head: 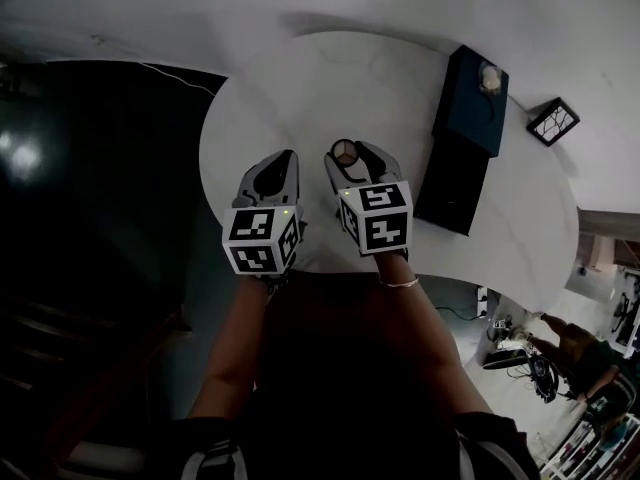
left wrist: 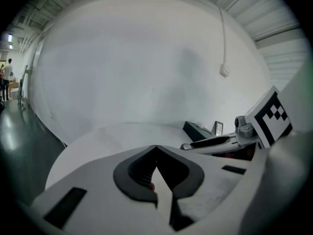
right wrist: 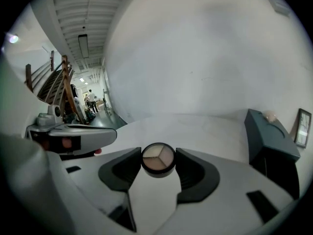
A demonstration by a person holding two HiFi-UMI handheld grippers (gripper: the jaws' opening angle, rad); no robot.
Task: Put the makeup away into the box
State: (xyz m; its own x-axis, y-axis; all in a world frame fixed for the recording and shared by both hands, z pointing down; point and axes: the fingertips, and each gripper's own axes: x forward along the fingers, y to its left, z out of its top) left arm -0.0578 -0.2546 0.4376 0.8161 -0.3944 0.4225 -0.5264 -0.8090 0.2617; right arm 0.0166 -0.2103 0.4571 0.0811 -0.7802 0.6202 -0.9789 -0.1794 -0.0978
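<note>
right tool (head: 352,154): pinching a round three-shade eyeshadow compact (right wrist: 158,158) across its rim with wide-set jaws, holding it over the round white tabletop (head: 300,88), well apart from the dark blue box (head: 470,98) standing off to the right. left tool (left wrist: 156,147): sitting closed tip to tip, carrying nothing. judging the compact light, stiff and slick-edged, its pressed powder crumbly; gripping across the widest part of the rim and squeezing gently looking safest.

Round white table (head: 300,98), small frame (head: 553,120)

Beige-toned compact (right wrist: 158,158); dark-teal box (head: 466,108).
</note>
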